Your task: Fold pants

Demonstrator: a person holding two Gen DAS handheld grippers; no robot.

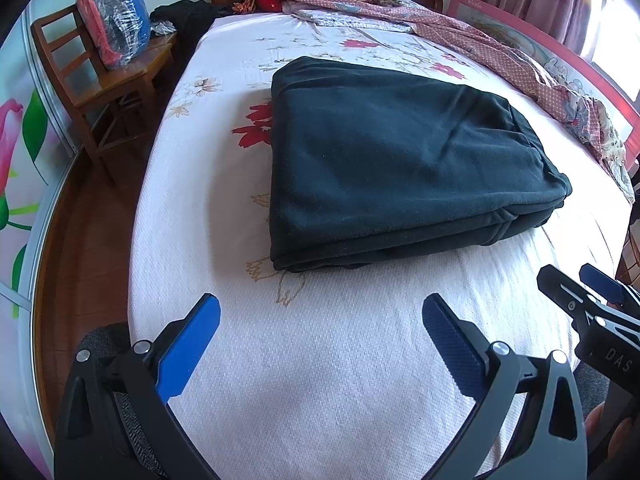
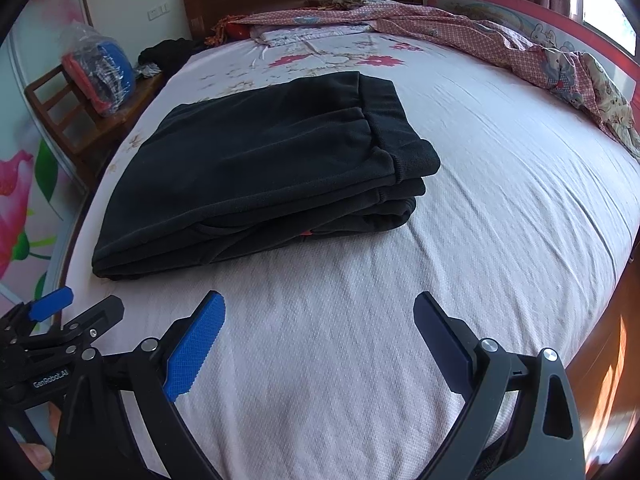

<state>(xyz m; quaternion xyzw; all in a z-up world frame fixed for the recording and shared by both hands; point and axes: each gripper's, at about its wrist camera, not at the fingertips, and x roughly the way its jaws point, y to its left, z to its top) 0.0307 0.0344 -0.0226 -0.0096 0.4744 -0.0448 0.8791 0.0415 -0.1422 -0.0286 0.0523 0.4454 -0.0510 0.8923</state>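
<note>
On bed (image 1: pixel 320 360): folded pants (image 1: pixel 384 160); both tongs (image 1: pixel 320 316) (image 2: pixel 318 312) spread, empty. Waistband (image 2: pixel 384 116) clear only in right view.

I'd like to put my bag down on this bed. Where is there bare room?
The white floral sheet is bare between the folded dark pants and the open tongs, and in a broad strip right of the pants. The headboard end and right edge are crowded by a rumpled pink checked quilt. The wooden chair holds a plastic-wrapped bundle.

The plastic bag's (image 1: pixel 116 20) contents are blurred; the chair (image 1: pixel 100 80) is partly cropped.
</note>
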